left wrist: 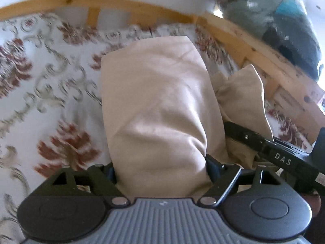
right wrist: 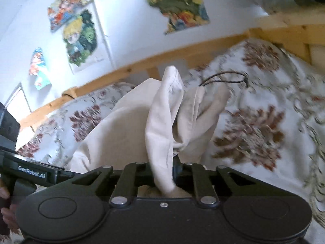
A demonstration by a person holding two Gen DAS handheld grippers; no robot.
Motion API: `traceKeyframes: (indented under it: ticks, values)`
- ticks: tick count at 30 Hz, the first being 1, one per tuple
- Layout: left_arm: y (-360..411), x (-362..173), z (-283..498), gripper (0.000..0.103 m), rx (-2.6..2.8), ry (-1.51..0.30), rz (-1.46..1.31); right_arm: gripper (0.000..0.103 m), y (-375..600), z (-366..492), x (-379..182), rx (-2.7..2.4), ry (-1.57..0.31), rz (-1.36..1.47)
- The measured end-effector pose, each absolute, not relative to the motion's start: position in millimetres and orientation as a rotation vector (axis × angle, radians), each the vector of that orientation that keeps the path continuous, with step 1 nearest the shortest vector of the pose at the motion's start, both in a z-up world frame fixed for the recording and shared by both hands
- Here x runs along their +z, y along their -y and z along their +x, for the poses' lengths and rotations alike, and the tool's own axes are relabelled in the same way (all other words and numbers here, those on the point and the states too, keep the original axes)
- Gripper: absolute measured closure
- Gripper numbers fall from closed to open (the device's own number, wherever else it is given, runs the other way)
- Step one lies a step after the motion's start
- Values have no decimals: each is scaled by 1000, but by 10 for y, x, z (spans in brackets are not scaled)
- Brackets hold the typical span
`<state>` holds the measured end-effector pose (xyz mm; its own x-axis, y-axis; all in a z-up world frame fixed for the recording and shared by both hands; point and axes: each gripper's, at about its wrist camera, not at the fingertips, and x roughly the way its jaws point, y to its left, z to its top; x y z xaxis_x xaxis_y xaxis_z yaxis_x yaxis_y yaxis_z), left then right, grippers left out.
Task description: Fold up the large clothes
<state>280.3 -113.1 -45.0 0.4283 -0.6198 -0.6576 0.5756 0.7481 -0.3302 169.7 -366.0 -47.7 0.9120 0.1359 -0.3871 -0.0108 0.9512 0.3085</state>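
A large beige garment (left wrist: 154, 93) lies on a flowered bedspread (left wrist: 50, 85). My left gripper (left wrist: 162, 168) is shut on a wide, thick bunch of it, which fills the gap between the jaws and hides the fingertips. In the right wrist view the garment (right wrist: 162, 122) rises as a narrow folded edge, and my right gripper (right wrist: 163, 168) is shut on it with the jaws close together. A dark drawstring (right wrist: 225, 77) loops out of the cloth beyond. The two grippers are side by side, and each body shows at the edge of the other's view.
A wooden bed rail (left wrist: 233, 32) runs behind the bedspread (right wrist: 264, 101). A pile of blue and dark things (left wrist: 284, 24) sits beyond the rail at the right. Colourful pictures (right wrist: 81, 34) hang on the white wall. A hand (right wrist: 6, 199) holds the left gripper's handle.
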Motion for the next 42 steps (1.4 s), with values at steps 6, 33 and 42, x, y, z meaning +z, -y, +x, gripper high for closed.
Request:
traceKeyframes:
  ticks: [6, 33, 42]
  values:
    - [761, -331, 3304, 19, -642, -814, -103, 89, 3437, 2363, -326, 79, -368, 409]
    - [301, -1047, 3877, 1, -576, -913, -236, 14, 2745, 4357, -798, 235, -614, -12]
    - [294, -973, 3856, 1, -593, -899, -206, 13, 3062, 4143, -910, 171, -589, 140]
